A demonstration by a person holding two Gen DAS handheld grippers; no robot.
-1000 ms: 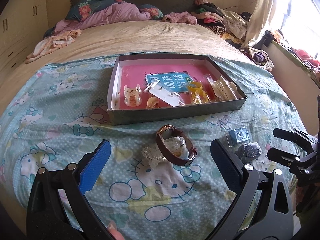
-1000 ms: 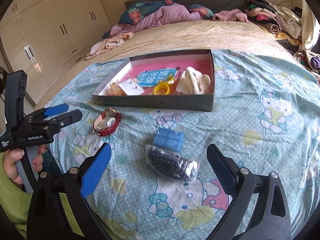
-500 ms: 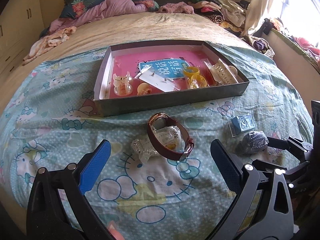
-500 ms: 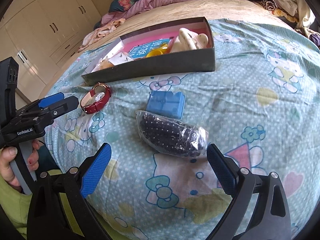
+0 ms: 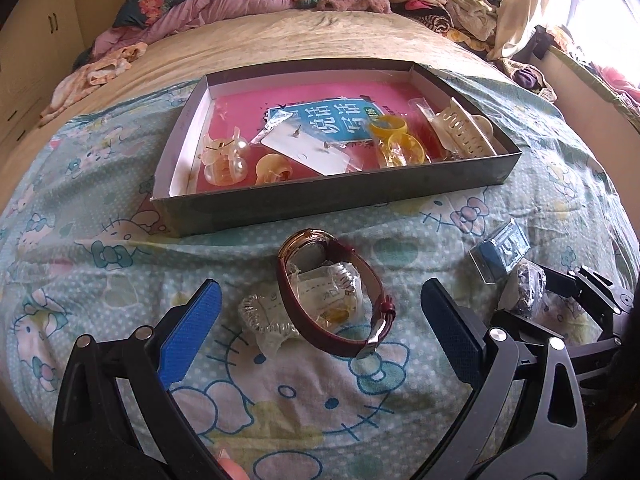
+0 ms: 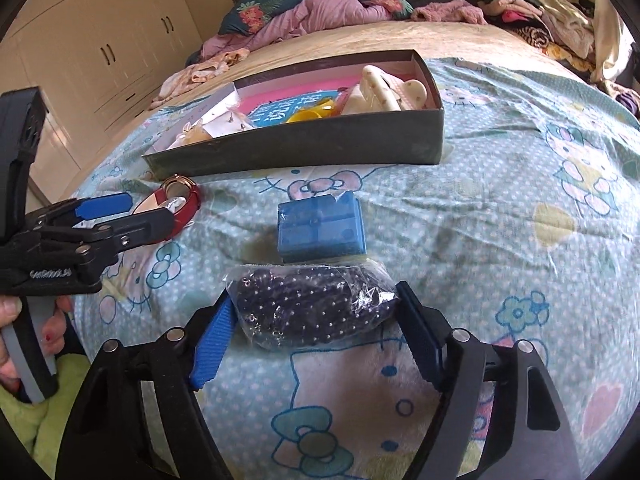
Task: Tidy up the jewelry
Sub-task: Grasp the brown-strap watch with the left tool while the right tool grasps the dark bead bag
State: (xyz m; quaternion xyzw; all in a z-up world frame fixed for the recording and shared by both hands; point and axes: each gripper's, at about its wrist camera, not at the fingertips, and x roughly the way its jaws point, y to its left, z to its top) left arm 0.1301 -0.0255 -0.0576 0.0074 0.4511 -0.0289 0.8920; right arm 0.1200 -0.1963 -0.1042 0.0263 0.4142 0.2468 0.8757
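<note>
A shallow grey box (image 5: 400,190) with a pink floor lies on the bed and holds hair clips, yellow rings and an earring card. In front of it lie a dark red watch (image 5: 332,304) and clear packets. My left gripper (image 5: 320,332) is open, its pads either side of the watch, not touching. In the right wrist view, a bag of dark beads (image 6: 312,306) sits between the pads of my right gripper (image 6: 314,334), which has narrowed around it; the pads touch the plastic. A small blue box (image 6: 322,228) lies just beyond. The watch (image 6: 178,204) shows there too.
The Hello Kitty sheet (image 5: 100,240) covers the near bed. Piled clothes and bedding (image 5: 240,0) lie at the far end. A wardrobe (image 6: 100,52) stands to the left. The bed's edge is close below both grippers.
Both grippers have moved forward and down. The right gripper's pads have come in around the bead bag. The left gripper has come closer to the watch and stays open.
</note>
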